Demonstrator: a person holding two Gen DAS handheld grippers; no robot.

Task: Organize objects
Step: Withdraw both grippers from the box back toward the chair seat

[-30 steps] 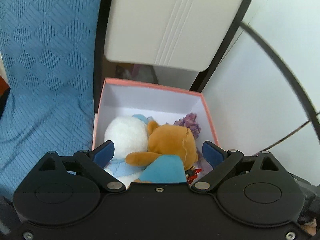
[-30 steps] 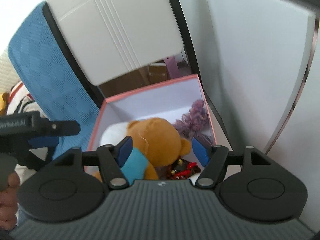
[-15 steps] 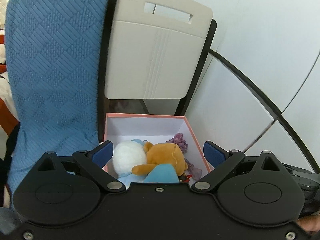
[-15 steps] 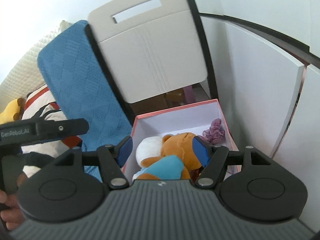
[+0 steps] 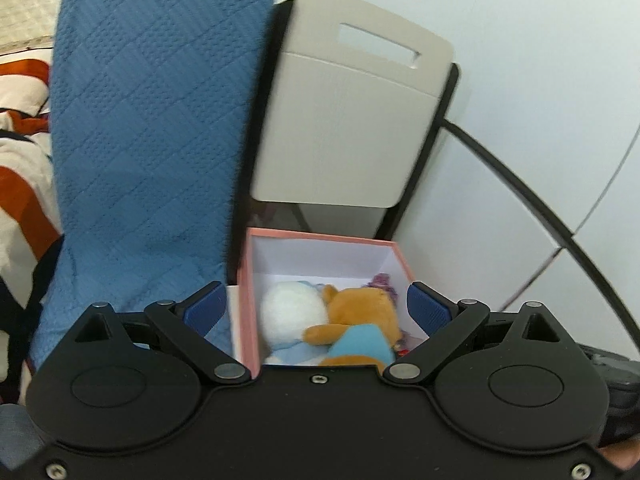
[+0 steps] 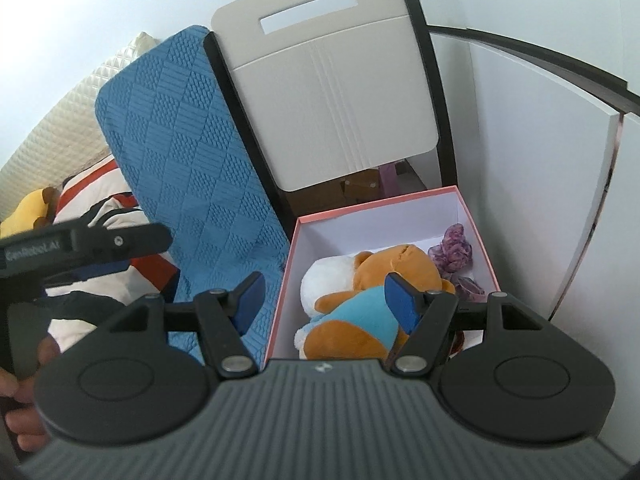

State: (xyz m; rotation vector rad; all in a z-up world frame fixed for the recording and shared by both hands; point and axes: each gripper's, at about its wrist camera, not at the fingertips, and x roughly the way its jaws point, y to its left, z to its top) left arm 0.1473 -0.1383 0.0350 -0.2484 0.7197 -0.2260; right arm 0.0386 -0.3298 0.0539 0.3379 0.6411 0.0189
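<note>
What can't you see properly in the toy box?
- Red toy: left wrist view, mostly hidden behind the brown bear.
- White plush: right wrist view, its face is covered by the bear.
- Pink box: its near wall is cut off by the right claw body.

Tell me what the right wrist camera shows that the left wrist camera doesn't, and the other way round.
Only the right wrist view shows the left gripper from the side, held by a hand, plus a yellow plush far left. Only the left wrist view shows the left gripper's jaws apart with nothing between them. Both show the pink box holding the brown bear, white plush and purple item, plus the blue cushion and chair back.
</note>
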